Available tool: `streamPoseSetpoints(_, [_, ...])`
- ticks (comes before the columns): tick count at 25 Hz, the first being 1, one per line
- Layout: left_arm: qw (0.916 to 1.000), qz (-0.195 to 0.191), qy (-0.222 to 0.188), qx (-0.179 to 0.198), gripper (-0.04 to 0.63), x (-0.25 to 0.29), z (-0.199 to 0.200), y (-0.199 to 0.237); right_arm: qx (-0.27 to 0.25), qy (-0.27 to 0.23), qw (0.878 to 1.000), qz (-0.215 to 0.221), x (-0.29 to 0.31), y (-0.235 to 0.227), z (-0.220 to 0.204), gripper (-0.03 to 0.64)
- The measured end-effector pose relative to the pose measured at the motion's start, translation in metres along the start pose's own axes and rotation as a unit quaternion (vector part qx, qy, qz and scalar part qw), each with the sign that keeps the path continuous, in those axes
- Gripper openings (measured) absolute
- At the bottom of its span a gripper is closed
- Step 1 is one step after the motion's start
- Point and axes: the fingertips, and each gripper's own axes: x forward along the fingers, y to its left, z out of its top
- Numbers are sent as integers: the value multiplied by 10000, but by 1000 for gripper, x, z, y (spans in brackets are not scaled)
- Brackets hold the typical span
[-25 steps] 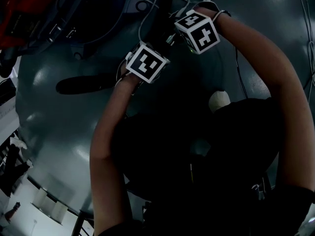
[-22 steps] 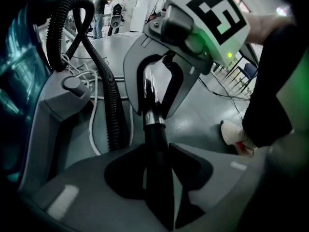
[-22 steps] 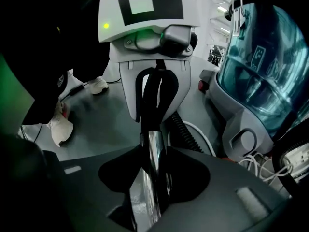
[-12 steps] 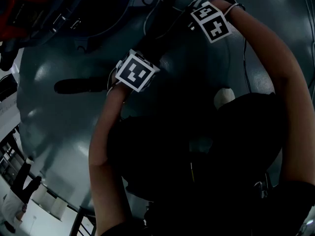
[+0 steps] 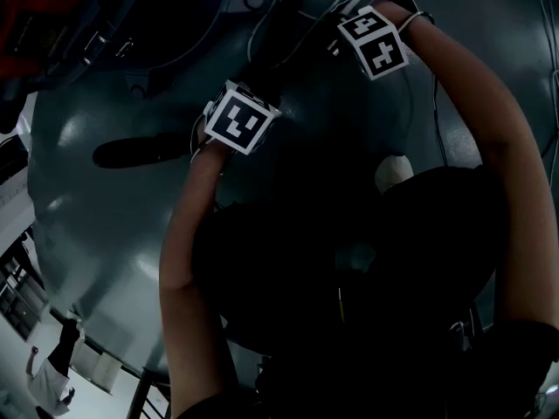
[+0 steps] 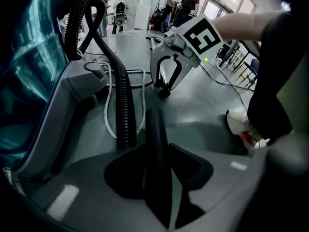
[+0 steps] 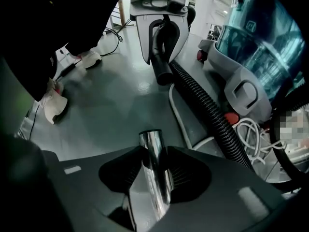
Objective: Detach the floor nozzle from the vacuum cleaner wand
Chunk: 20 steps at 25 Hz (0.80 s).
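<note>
My left gripper [image 6: 157,158] is shut on a black tube [image 6: 155,129] that points down at the grey floor. In the right gripper view, that tube [image 7: 163,69] sits at the end of the black ribbed hose [image 7: 207,110], and the left gripper [image 7: 163,59] shows clamped round it. A chrome wand [image 7: 153,163] stands between the jaws of my right gripper [image 7: 154,170], which are opening slightly; its cut end is bare and free. The two tubes are apart. In the head view the left marker cube [image 5: 236,120] and right marker cube [image 5: 374,42] hide both jaws.
The canister vacuum with its teal bin [image 7: 256,37] stands close by, with a white cable [image 6: 108,110] looped on the floor beside the hose. My white shoes [image 7: 53,105] are near. A long dark shape [image 5: 144,151] lies left of the left gripper.
The two grippers have drawn apart: the right cube went up and to the right, the left cube a little to the left.
</note>
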Motion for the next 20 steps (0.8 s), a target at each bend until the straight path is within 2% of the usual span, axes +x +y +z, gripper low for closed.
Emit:
streamPoseSetpoints(10, [9997,143,-38,213,149,9,9,-3,512,-307,9981,-164,-1,-5,1,185])
streamPoseSetpoints(14, [9986,360,-17,382,152,17,12,0,583,-339,9970,-378,-2,-8,-1,192])
streamPoseSetpoints(17, [9970,472,-108,603,153,19,17,-2,842,-494,9944,-399,-3,-7,0,199])
streamPoseSetpoints(20, [9912,752,-411,1006,147,16,28,-1,1375,-791,9868,-338,-6,-6,0,220])
